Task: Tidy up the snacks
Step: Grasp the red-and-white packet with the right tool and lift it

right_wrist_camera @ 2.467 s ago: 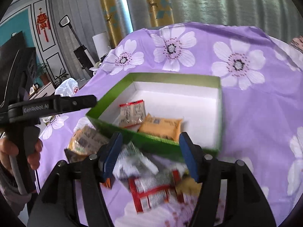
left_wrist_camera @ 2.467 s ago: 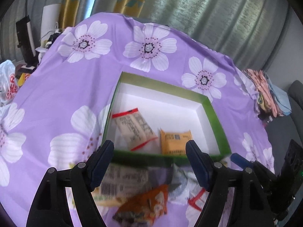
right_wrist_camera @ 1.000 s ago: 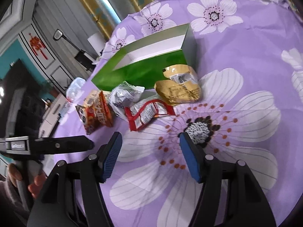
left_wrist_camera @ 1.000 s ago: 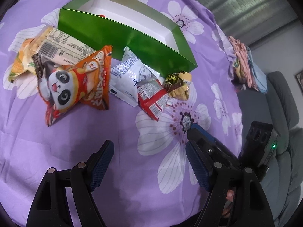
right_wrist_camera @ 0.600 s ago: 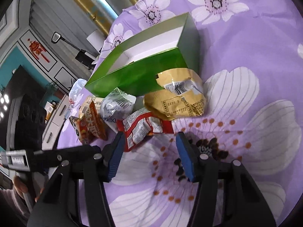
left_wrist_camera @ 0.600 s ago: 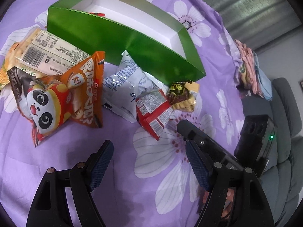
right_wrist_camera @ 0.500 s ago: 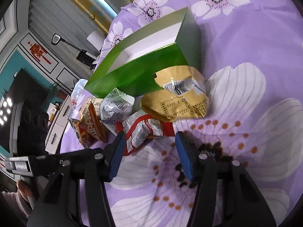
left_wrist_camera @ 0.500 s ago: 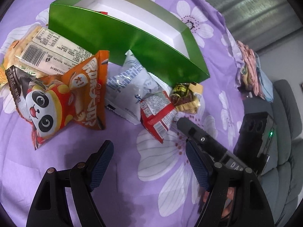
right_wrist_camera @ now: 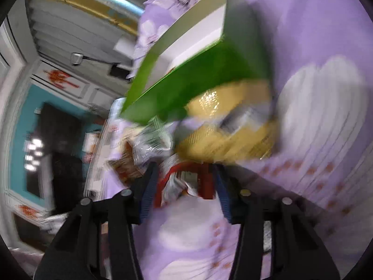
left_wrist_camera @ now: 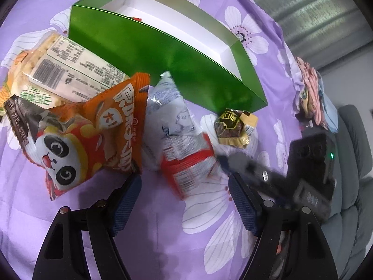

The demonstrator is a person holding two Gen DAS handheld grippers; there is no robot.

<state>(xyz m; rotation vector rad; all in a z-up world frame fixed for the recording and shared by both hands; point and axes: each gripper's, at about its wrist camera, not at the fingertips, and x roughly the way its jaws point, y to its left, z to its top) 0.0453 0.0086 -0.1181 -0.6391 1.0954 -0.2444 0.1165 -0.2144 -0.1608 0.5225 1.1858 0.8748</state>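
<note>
A green box (left_wrist_camera: 163, 44) with a white inside lies on the purple flowered cloth. Before it lie several snacks: an orange panda bag (left_wrist_camera: 88, 135), a pale cracker pack (left_wrist_camera: 58, 74), a silvery white bag (left_wrist_camera: 167, 112), a red-and-white packet (left_wrist_camera: 188, 163) and a small yellow-brown packet (left_wrist_camera: 235, 126). My left gripper (left_wrist_camera: 185, 200) is open, just short of the panda bag and the red packet. My right gripper (right_wrist_camera: 184, 186) is open with the red-and-white packet (right_wrist_camera: 184, 179) between its fingers; the view is blurred. The yellow packet (right_wrist_camera: 230, 135) and box (right_wrist_camera: 200, 74) lie beyond it.
The right gripper's body (left_wrist_camera: 310, 175) shows at the right of the left wrist view. Folded clothes (left_wrist_camera: 312, 93) lie at the table's far right edge, with a grey sofa (left_wrist_camera: 354, 163) beyond. Curtains and a teal wall stand behind.
Both grippers have moved in closer to the snack pile. The right gripper's fingers have come around the red-and-white packet, which has shifted and blurred.
</note>
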